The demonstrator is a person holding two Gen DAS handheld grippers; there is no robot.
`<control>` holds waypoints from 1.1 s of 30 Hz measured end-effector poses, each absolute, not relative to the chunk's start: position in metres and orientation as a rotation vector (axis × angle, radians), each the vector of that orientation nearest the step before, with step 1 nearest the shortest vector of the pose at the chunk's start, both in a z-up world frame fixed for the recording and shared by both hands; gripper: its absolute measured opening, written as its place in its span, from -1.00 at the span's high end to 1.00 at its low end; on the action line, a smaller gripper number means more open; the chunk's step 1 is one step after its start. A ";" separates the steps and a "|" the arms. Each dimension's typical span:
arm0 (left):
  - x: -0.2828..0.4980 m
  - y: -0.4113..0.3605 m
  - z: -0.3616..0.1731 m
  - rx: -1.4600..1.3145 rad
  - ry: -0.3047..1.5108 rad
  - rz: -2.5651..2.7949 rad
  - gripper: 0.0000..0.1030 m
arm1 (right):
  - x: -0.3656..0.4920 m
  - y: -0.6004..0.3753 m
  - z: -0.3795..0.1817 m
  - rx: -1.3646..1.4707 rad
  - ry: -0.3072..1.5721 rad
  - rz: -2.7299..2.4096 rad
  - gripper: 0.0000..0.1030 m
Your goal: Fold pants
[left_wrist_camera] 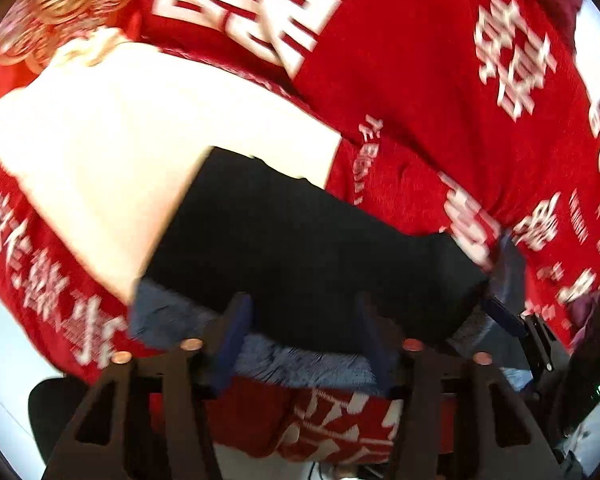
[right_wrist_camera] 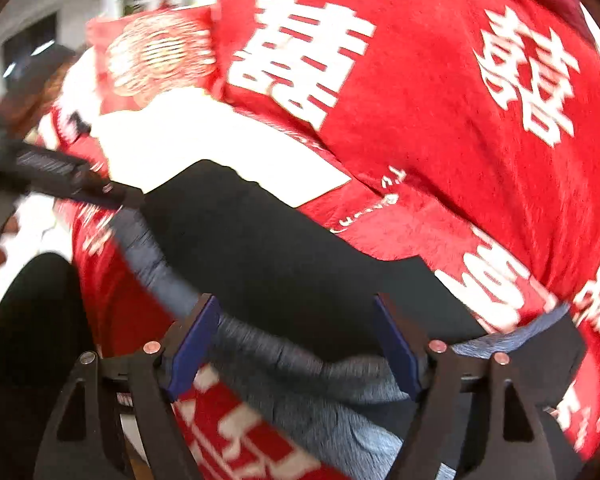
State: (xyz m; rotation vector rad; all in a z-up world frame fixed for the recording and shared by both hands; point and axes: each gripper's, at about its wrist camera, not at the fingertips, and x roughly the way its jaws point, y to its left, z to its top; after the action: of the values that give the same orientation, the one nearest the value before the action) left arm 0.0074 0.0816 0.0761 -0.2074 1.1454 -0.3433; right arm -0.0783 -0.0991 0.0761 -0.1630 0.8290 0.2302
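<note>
Black pants lie folded on a red cloth, and both grippers are let go.

The black pants [left_wrist_camera: 300, 248] lie flat on the red cloth [left_wrist_camera: 440, 100] with big white signs, partly over a white patch [left_wrist_camera: 140, 128]. Their fuzzy grey-blue edge [left_wrist_camera: 300, 360] is nearest the cameras. The left gripper [left_wrist_camera: 304, 340] has its blue pads spread apart over that edge, not pinching it. The right gripper [right_wrist_camera: 296, 344] is spread wide too, with the grey edge between its pads, loose. Everything looks blurry.
</note>
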 end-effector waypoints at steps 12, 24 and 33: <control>-0.009 0.042 0.025 0.045 1.226 -0.295 -0.55 | -0.076 -0.187 0.063 0.113 0.956 -0.120 -0.60; -0.002 0.042 0.025 -0.023 1.266 -0.313 -0.55 | 0.039 -0.342 0.015 0.375 1.284 -0.634 -0.67; -0.004 0.014 0.044 -0.021 1.286 -0.404 -0.55 | -0.072 -0.356 0.058 0.586 1.039 -0.557 0.87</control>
State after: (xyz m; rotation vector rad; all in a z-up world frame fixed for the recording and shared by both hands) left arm -0.0044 0.0140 0.0436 -0.0214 1.2864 -0.4039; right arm -0.0722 -0.3562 0.0576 0.5864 1.0390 -0.5570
